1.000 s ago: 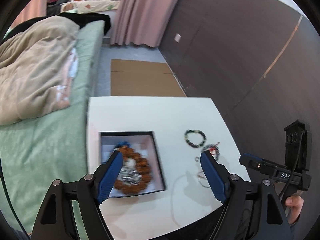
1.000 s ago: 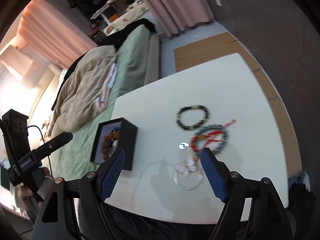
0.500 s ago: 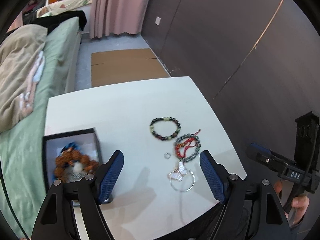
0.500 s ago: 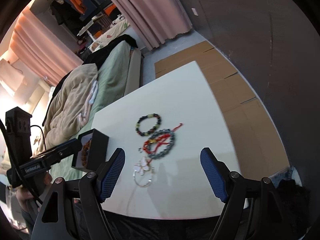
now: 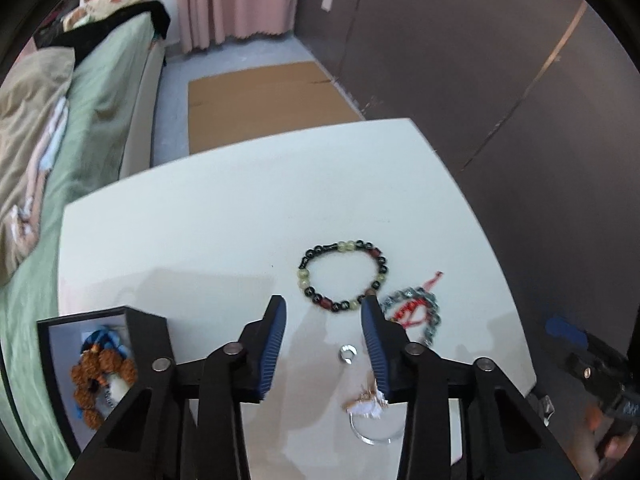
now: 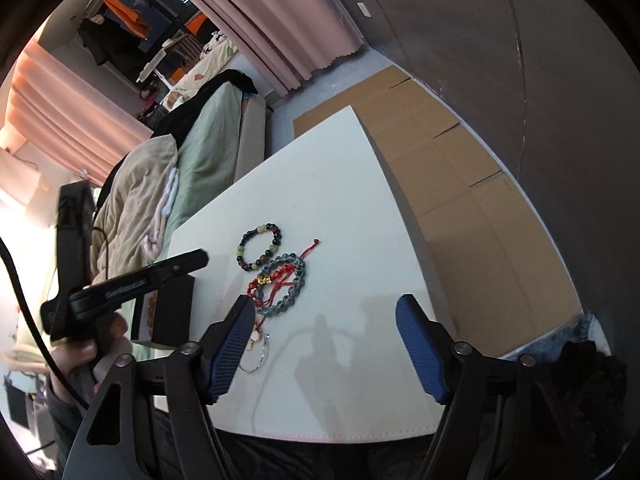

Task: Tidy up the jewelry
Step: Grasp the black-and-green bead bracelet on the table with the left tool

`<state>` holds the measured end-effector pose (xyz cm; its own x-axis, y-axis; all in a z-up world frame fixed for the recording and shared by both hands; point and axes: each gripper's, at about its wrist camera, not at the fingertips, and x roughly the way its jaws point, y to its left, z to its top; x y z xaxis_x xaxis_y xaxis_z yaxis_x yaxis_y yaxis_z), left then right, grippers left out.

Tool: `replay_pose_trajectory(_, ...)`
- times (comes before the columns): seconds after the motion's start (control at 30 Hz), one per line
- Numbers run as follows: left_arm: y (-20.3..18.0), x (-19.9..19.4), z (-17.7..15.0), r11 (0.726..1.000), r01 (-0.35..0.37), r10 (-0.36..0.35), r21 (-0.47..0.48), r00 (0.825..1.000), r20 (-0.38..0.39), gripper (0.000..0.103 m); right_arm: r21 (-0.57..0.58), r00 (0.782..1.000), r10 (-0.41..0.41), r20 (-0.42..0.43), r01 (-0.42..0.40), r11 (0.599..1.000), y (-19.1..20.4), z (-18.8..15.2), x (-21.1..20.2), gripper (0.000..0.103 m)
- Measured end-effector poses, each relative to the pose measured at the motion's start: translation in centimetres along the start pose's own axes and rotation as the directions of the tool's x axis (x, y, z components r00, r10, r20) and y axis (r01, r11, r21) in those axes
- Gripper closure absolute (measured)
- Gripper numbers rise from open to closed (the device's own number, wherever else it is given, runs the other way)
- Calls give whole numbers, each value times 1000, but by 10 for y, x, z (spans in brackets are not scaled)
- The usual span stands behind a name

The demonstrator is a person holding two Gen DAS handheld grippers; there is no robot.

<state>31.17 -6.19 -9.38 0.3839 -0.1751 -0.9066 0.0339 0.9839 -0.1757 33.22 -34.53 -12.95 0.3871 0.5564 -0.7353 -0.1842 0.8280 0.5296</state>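
Left fingers [image 5: 276, 328] narrower, nearer bracelet [image 5: 343, 276]

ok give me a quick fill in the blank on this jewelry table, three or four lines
1. The brown wooden bead bracelet lies inside the black ____.
2. The small silver ring lies on the white ____.
3. The red cord bracelet lies tangled with the ____ bead bracelet.
4. The left gripper is empty, its jaws ____ above the table.

Missing words: box; table; grey; open
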Motion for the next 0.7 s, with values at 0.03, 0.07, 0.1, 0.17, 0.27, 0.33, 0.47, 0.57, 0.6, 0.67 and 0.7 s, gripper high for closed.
replay_pose_trajectory(0.03, 1, 4, 2, 1000, -5, 5, -9, 1000, -9, 64, 1, 1000, 0, -7, 0, 1000, 0, 1, 3, 33)
replay_pose_trajectory(0.07, 3, 10, 6, 1000, -13, 13, -24, 1000, -17, 64, 2, 1000, -6, -15, 6, 1000, 0, 2, 6, 33)
replay_pose_trajectory(0.1, 4, 14, 8, 999, -17, 16, -31, 1000, -20, 64, 4, 999, -17, -28, 18, 1000, 0, 3, 10, 36)
replay_pose_trajectory(0.17, 3, 22, 12, 999, -35, 34, -31, 999, -30, 64, 4, 998, -31, -53, 31, 1000, 0, 4, 19, 44)
replay_pose_trajectory(0.27, 2, 34, 17, 998, -63, 61, -28, 997, -51, 73, 8, 996, -26, -82, 27, 1000, 3, 7, 30, 52)
replay_pose_trajectory(0.33, 3, 43, 18, 997, -75, 73, -28, 995, -70, 74, 10, 995, -27, -94, 28, 1000, 5, 9, 36, 53)
replay_pose_trajectory(0.47, 2, 55, 20, 995, -103, 102, -16, 992, -73, 76, 20, 993, -24, -114, 26, 999, 8, 15, 46, 54)
replay_pose_trajectory(0.57, 0, 58, 18, 990, -143, 142, 1, 988, -61, 89, 19, 991, -26, -130, 28, 999, 13, 18, 54, 58)
replay_pose_trajectory(0.6, 1, 57, 17, 990, -140, 140, 2, 989, -53, 96, 20, 990, -26, -139, 29, 999, 14, 19, 58, 60)
replay_pose_trajectory(0.67, 6, 55, 15, 994, -106, 105, -5, 993, -60, 96, 18, 987, -30, -157, 33, 999, 17, 21, 66, 66)
replay_pose_trajectory(0.7, 8, 53, 14, 995, -96, 95, -9, 994, -62, 96, 14, 986, -35, -165, 38, 999, 19, 21, 70, 67)
